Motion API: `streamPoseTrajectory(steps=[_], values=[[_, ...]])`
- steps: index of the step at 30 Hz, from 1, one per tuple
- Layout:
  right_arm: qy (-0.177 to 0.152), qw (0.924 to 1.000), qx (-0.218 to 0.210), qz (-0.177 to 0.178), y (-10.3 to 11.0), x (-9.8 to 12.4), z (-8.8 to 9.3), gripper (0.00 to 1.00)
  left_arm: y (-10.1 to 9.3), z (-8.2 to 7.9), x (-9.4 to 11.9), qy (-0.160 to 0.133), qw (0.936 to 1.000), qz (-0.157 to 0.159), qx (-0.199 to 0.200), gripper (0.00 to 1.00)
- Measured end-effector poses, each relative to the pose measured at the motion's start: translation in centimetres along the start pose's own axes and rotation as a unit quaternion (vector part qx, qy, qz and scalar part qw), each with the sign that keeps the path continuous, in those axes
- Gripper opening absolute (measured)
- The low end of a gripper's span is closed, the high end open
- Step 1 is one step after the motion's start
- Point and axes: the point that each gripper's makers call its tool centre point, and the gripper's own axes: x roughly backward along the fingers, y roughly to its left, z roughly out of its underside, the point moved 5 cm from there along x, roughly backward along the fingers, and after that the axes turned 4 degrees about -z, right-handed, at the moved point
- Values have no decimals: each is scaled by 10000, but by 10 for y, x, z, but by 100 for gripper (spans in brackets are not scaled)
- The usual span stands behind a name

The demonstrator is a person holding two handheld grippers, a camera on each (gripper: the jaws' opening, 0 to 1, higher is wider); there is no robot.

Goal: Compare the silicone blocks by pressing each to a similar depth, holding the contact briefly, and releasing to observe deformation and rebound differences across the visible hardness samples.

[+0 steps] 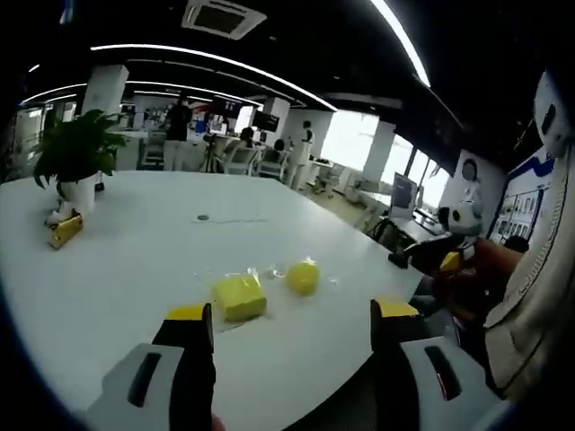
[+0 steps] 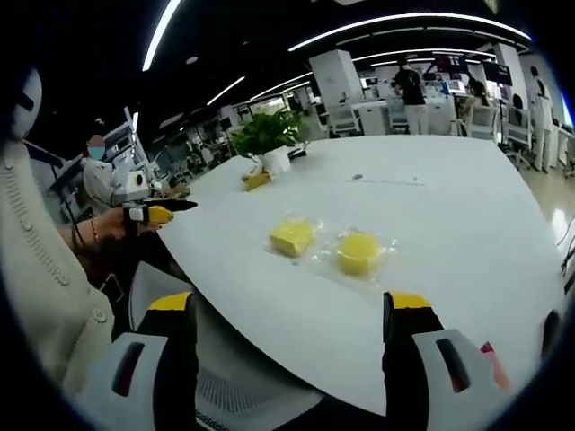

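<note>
Two yellow silicone blocks in clear wrap lie near the edge of a white table (image 1: 117, 278). The squarer block (image 1: 239, 297) (image 2: 292, 237) is beside the rounder one (image 1: 303, 277) (image 2: 358, 252). My left gripper (image 1: 294, 314) is open, just short of the blocks, touching neither. My right gripper (image 2: 292, 307) is also open, hovering off the table's edge (image 2: 269, 332), well back from both blocks. In the right gripper view the left gripper (image 2: 160, 212) reaches in from the left, held by a hand. The right gripper (image 1: 446, 260) shows at the right of the left gripper view.
A potted plant (image 1: 76, 157) (image 2: 267, 135) stands far across the table with a small yellow object (image 1: 65, 231) (image 2: 257, 180) beside it. A small dark disc (image 1: 203, 217) lies mid-table. A cream sleeve (image 1: 539, 287) (image 2: 40, 287) is close by. Desks, chairs and people fill the office behind.
</note>
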Motion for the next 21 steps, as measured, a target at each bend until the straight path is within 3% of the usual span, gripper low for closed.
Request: streamPoseTrajectory(steps=[5,11,15,17,21], values=[[-56,10000,-61,-15,-5,0,3,79,-9,-14,-27,-152,9967,249,753,66],[-58,9999,-122,-102,-12,-3,5,78,-19,-21,-69,-119,9926,364,1153,61],[-22,9998,-110,-184,-17,-6,3,78,-25,-18,-97,15,9897,266,1406,60],[-32,9996,-128,-248,-21,-8,2,78,-26,-14,-111,129,9857,70,1681,62],[-42,9992,-170,-351,-25,-10,2,77,-32,-8,-135,219,9828,-34,1832,65]])
